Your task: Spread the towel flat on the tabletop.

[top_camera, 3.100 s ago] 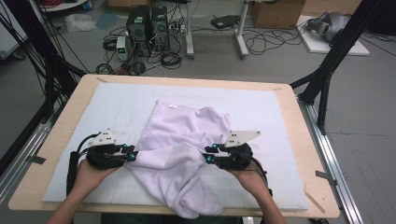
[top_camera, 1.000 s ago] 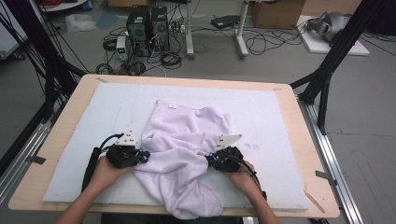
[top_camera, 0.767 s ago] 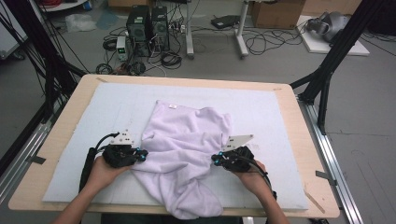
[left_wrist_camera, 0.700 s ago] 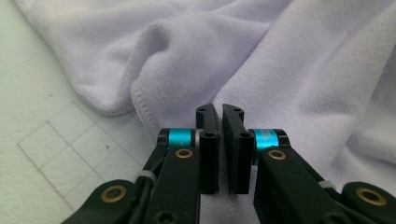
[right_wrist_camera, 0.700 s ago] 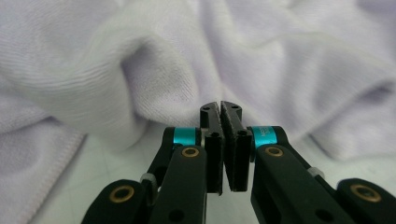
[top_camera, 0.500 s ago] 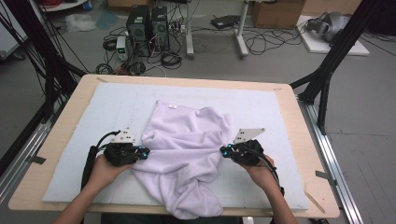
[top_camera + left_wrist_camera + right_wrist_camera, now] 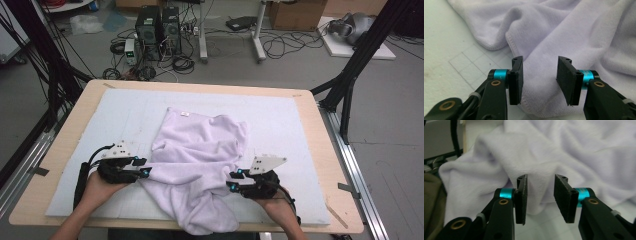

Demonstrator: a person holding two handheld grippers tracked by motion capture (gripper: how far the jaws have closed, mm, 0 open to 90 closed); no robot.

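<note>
Lying crumpled mid-table, the pale lilac terry-cloth towel [image 7: 197, 165] is stretching lengthwise between left gripper [image 7: 146, 168] and right gripper [image 7: 231, 181], each gripper view showing jaws that have just been opening, parted and gripping nothing, hem directly ahead.

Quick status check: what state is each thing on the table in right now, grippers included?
Pale lilac terry towel: crumpled, unfolded, one end hanging over the table's near edge.
Left gripper: jaws have just been opening, parted, pads off the towel's hem.
Right gripper: jaws have just been opening, parted, nothing clamped.
White gridded mat: lying flat.
</note>
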